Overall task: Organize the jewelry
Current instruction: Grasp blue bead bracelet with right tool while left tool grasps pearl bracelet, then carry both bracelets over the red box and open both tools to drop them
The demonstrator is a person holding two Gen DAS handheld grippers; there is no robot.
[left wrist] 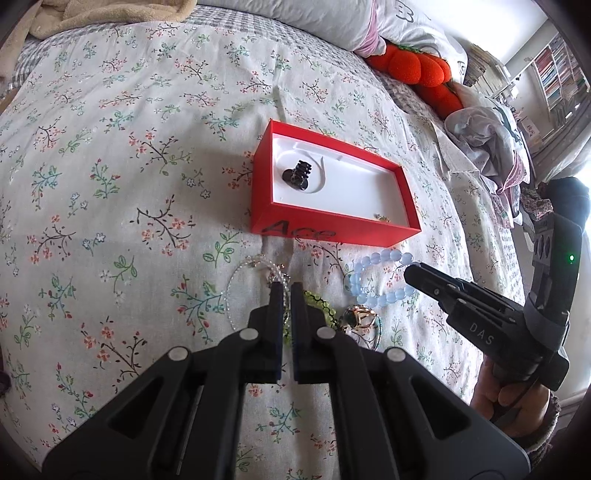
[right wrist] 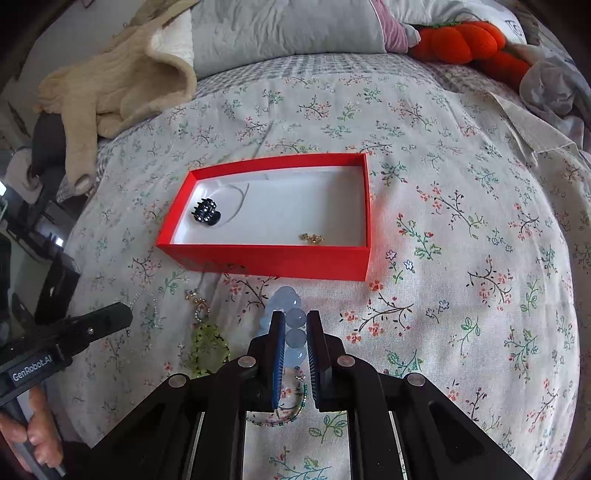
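A red box [left wrist: 404,205] [right wrist: 364,206] with a white inside lies on the floral bedspread. It holds a black hair claw [left wrist: 298,173] [right wrist: 206,213] and a small gold piece [left wrist: 382,218] [right wrist: 312,238]. In front of it lie a clear bead bracelet [left wrist: 236,280], a green bead bracelet [left wrist: 320,304] [right wrist: 207,345], a gold ring [left wrist: 360,318] and a pale blue bead bracelet [left wrist: 373,280] [right wrist: 291,321]. My left gripper [left wrist: 287,288] is shut on the clear bracelet's charm end. My right gripper [right wrist: 295,321] [left wrist: 417,275] is shut on the blue bracelet's beads.
Pillows [right wrist: 288,29], a beige blanket [right wrist: 122,85] and an orange plush [left wrist: 417,74] [right wrist: 465,40] lie at the head of the bed. Crumpled clothes [left wrist: 487,147] lie at the right. A multicolour thin bracelet [right wrist: 291,410] lies under my right gripper.
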